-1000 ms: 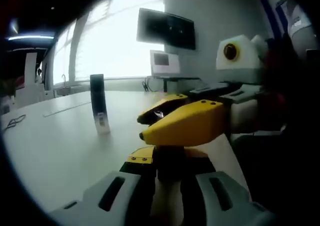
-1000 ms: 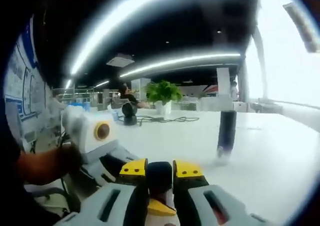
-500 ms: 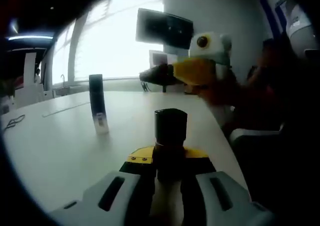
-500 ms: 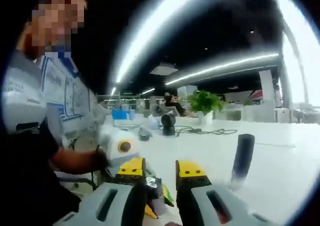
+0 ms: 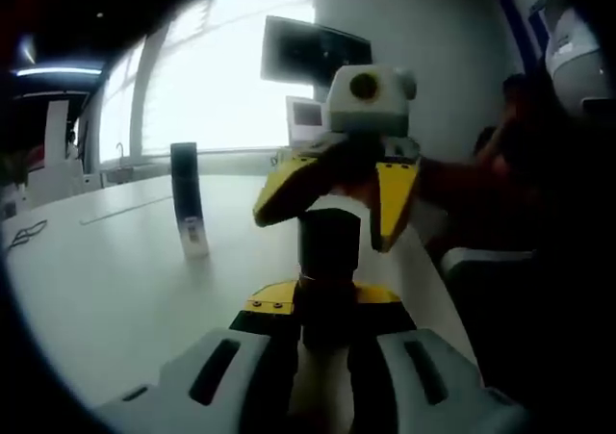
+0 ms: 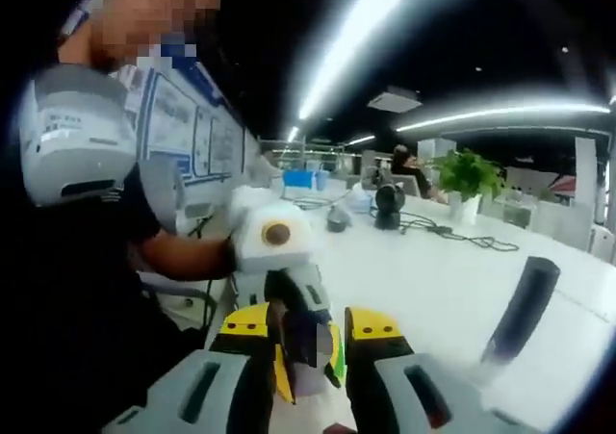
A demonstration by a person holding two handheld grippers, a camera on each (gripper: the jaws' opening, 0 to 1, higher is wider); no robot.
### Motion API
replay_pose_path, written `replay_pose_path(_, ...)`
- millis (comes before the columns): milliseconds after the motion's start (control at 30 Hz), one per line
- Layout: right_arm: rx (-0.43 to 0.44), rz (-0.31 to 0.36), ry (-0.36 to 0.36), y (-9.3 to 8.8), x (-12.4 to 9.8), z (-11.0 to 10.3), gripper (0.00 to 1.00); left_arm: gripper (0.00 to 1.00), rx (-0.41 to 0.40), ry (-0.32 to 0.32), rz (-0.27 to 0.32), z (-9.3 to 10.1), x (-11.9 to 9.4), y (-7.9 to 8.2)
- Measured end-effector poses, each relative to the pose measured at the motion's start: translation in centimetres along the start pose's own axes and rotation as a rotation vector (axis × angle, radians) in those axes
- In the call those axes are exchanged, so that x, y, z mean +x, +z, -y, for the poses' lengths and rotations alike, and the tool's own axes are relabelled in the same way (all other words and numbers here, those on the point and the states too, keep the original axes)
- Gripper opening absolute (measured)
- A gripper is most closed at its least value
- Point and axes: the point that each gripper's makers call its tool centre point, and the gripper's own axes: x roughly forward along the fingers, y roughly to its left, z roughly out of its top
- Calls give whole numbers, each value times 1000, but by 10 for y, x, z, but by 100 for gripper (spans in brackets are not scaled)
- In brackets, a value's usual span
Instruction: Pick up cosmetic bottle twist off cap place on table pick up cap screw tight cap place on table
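**Bottle clamped low, cap about to be gripped**

The left gripper (image 5: 327,309) is clenched around the lower body of the bottle (image 5: 328,261), holding it upright above the near edge of the desk (image 5: 106,280). Its dark cap (image 5: 329,234) stands clear above the yellow fingertips. In the left gripper view the right gripper (image 5: 332,189) hangs over the cap, jaws spread wide, one to each side and not yet touching. In the right gripper view the same gripper (image 6: 310,343) looks down along the bottle (image 6: 306,343), which sits blurred between its parted jaws.

Further out on the desk a second, taller dark container (image 5: 189,198) stands upright, well apart from both grippers; it appears in the right gripper view too (image 6: 520,309).

The step in hand appears to be taking hold of the cap to twist it. The bottle looks small, rigid and light, with a smooth and probably slippery surface, so it could spin in the left grip under torque. The best hold is square across the cap's side wall, high enough to stay off the left fingertips, with the squeeze firm before turning. The low clamp on the body should stay tight to resist rotation.
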Motion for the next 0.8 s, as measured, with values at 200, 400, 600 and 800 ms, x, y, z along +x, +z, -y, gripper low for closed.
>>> replay_pose_path(200, -7, 22, 101, 3, 2, -5, 22, 9, -2, 0, 0, 0, 0, 0)
replay_pose_path(400, -33, 15, 162, -3, 8, -8, 21, 9, 2, -10, 0, 3, 0, 0)
replay_pose_path(600, -38, 22, 183, -4, 9, -12, 16, 9, 6, -9, 1, 2, 0, 0)
replay_pose_path(800, -46, 25, 199, -5, 8, -13, 15, 9, 7, -10, 1, 2, 0, 1)
